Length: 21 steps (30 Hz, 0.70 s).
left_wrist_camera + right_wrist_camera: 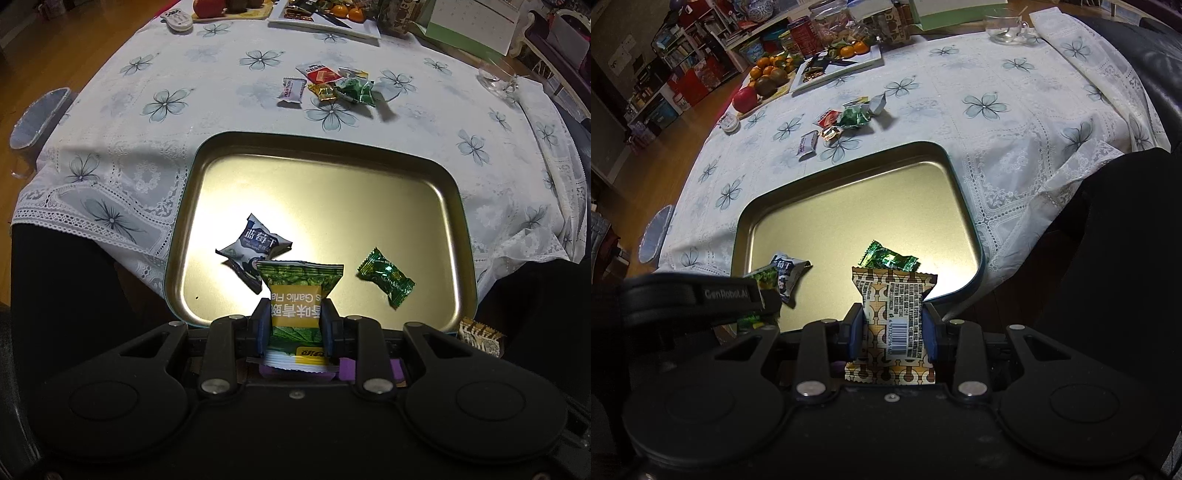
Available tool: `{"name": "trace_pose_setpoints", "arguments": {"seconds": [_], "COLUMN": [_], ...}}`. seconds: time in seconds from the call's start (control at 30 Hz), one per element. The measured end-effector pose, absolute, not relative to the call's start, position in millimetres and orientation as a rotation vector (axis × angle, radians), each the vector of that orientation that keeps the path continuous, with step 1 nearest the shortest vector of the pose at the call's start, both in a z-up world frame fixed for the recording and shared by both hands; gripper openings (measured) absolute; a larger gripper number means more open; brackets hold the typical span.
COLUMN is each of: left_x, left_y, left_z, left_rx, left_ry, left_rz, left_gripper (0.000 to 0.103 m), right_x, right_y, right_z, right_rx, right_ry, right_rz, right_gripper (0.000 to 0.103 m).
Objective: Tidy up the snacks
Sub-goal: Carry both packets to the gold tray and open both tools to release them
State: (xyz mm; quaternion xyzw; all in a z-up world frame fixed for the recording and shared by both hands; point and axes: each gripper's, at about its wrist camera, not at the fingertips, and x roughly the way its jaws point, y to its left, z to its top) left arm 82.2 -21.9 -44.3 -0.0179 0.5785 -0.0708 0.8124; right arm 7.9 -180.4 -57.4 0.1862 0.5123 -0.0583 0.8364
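— What's the setting?

— A tabletop (155,74) under a white lace cloth printed with grey-blue flowers, wooden floor to one side. At the far edge sit a board of oranges (772,72) with a red apple (745,99), a white plate (846,68) and a glass cup (1006,24).

— And the snacks?

— A gold metal tray (317,206) lies at the near edge. Inside it are a blue-and-white packet (255,251) and, well apart to its right, a green foil candy (386,277). Beyond the tray a loose pile of snacks (328,86) rests on the cloth: a purple-and-white bar, a red-and-white packet, a gold one and green ones.

— The left gripper (295,325)?

— Its fingers (261,325) are clamped on a green garlic-pea packet (297,295), held upright over the tray's near rim.

— The right gripper (892,328)?

— Its fingers (855,332) pinch a tan patterned packet (892,317), barcode side facing the camera, also upright at the tray's near edge. Whether either packet touches the tray floor is hard to tell from these angles.
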Motion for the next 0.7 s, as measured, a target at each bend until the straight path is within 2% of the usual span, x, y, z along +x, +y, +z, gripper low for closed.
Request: {"name": "trace_pose_setpoints", "arguments": {"seconds": [0.53, 0.7], "left_x": [109.1, 108.3], "left_y": [-51.5, -54.9], "left_z": [-51.7, -52.5], "left_rx": [-0.045, -0.013], "left_ry": [1.258, 1.237], "left_rz": [-0.191, -0.179], "left_gripper": [0.035, 0.041], "right_x": [9.6, 10.7], "right_y": [-201.7, -203.3], "right_z": [-62.0, -61.6], "right_rx": [0.449, 0.447], "right_ry": [1.075, 1.075], "right_rz": [-0.163, -0.168], "right_gripper": [0.035, 0.035]}}
